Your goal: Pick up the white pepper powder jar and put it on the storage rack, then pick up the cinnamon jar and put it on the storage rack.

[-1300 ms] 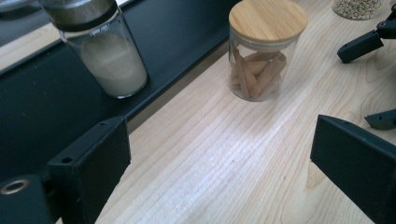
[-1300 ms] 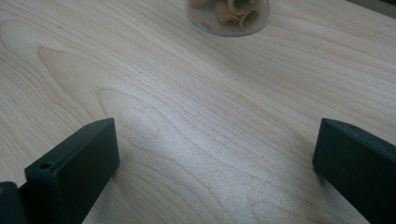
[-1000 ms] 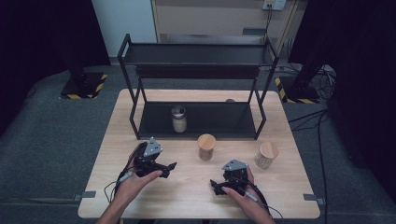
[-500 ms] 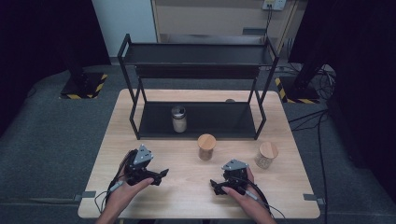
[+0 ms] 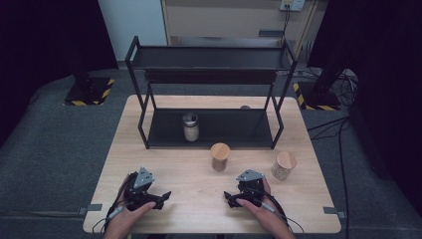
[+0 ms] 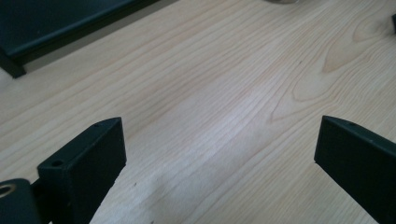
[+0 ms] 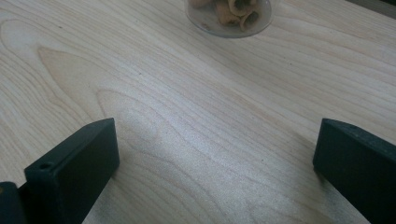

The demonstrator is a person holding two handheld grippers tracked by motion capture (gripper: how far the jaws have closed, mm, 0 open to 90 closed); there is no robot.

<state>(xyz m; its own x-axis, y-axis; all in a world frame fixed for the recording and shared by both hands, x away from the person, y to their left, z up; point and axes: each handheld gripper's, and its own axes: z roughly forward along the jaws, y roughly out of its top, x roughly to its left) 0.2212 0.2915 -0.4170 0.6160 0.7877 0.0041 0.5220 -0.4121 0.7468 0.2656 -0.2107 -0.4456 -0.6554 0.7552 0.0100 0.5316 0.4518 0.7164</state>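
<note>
On the tabletop [image 5: 164, 164], a black rack [image 5: 211, 74] is holding a metal-lidded jar [image 5: 190, 127] on its lower shelf. Two wooden-lidded jars [image 5: 219, 156] [image 5: 284, 165] are standing in front. Near the front edge, the left tool [image 5: 158, 198] and right tool [image 5: 230, 198] are lying wide open, gripping nothing.

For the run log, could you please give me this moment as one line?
left gripper: open, empty | right gripper: open, empty | nearest: wooden-lidded glass jar, upright on light wooden table

Light wooden table [image 5: 164, 164]; grey carpet floor [image 5: 54, 144]; black curtains at 10 and 2 o'clock; white wall panel [image 5: 132, 20] at 12.
</note>
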